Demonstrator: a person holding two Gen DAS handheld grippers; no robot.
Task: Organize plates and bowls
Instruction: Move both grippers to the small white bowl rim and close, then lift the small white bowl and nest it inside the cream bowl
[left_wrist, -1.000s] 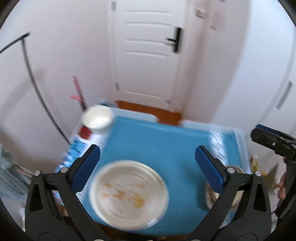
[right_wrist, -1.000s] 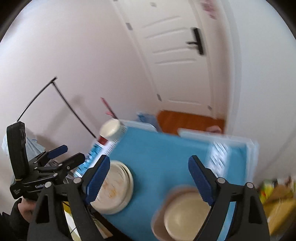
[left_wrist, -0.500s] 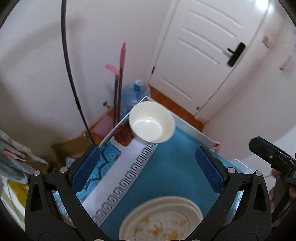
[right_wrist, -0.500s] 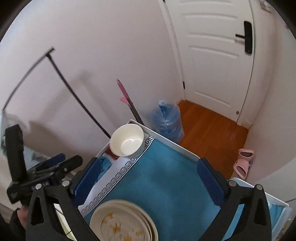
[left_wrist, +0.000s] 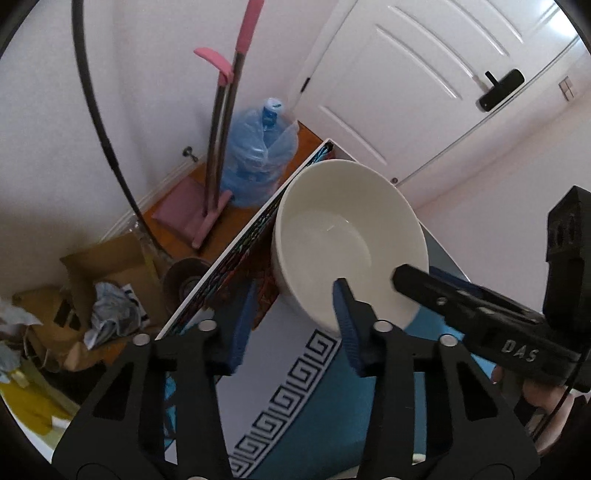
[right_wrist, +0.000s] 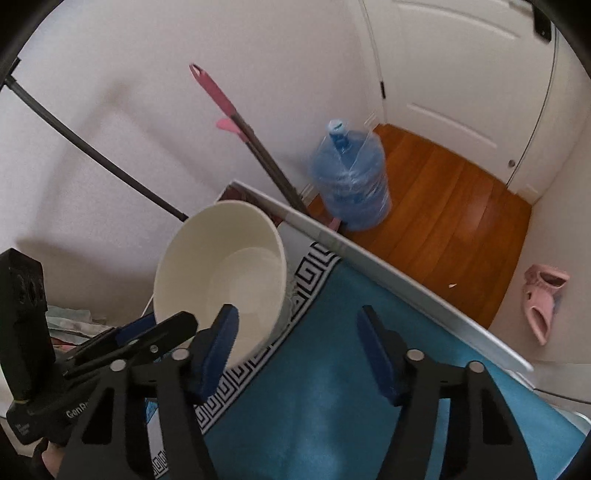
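Note:
A white empty bowl (left_wrist: 347, 236) stands at the far left corner of the blue-clothed table (left_wrist: 325, 413). My left gripper (left_wrist: 291, 325) is open, its fingers either side of the bowl's near rim, the right finger inside the bowl. In the right wrist view the bowl (right_wrist: 221, 280) is at the left. My right gripper (right_wrist: 295, 347) is open and empty over the cloth, its left finger at the bowl's right wall. The plates are out of view.
A blue water jug (right_wrist: 351, 177) and a pink-handled mop (left_wrist: 221, 122) stand on the wooden floor beyond the table's edge (right_wrist: 388, 266). Cardboard boxes with clutter (left_wrist: 92, 302) lie at the left. A white door (left_wrist: 424, 74) is behind. A pink slipper (right_wrist: 543, 299) lies at right.
Both grippers moved forward and left to the white bowl. The plates dropped out of view. The jaws of both narrowed.

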